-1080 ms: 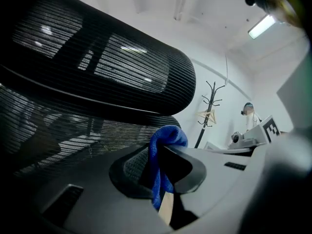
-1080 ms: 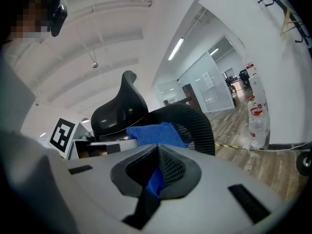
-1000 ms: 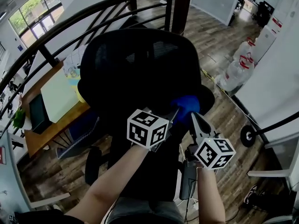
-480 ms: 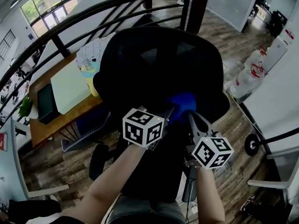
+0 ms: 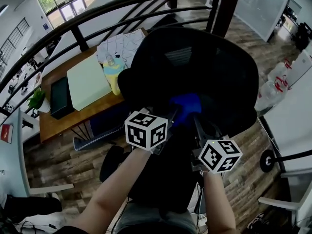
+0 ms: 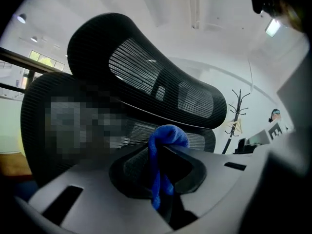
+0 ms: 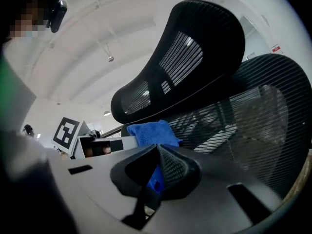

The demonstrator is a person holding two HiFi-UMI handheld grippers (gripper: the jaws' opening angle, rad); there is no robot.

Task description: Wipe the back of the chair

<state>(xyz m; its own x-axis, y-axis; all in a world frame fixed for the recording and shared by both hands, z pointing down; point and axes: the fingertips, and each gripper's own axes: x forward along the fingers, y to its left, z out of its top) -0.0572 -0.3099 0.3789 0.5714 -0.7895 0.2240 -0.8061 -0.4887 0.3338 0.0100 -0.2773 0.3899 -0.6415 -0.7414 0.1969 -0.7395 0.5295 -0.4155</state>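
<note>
**A:** Where's the cloth (image 5: 185,105)?

**B:** Bunched against the lower middle of the back (image 5: 219,67), on the side facing the person. Both grippers meet at it.

**A:** Which one has it?

**B:** The left gripper (image 6: 165,152) is pressed together on it. A blue fold pokes out above its tips and a tail hangs down between the pads. The right gripper (image 7: 157,152) looks closed on it too. Blue shows in the slit between its jaws, and the bulk of the cloth sits just past its tips.

**A:** Which way is the back from them?

**B:** Straight ahead of both and rising over them. Mesh fills the space behind the cloth, and the headrest (image 6: 141,72) arches above. In the head view the left gripper comes in from the left and the right from lower right. Their tips sit just beside each other at the cloth.

**A:** Is the cloth on the mesh?

**B:** It seems so, but I can't see the contact itself.

**A:** So where does the stroke go?

**B:** I'd judge most of the surface lies along the back's long axis, up toward the headrest, and out to either side. Neither gripper is nearer. They'd need to travel together, or the cloth may pull taut between them.
</note>
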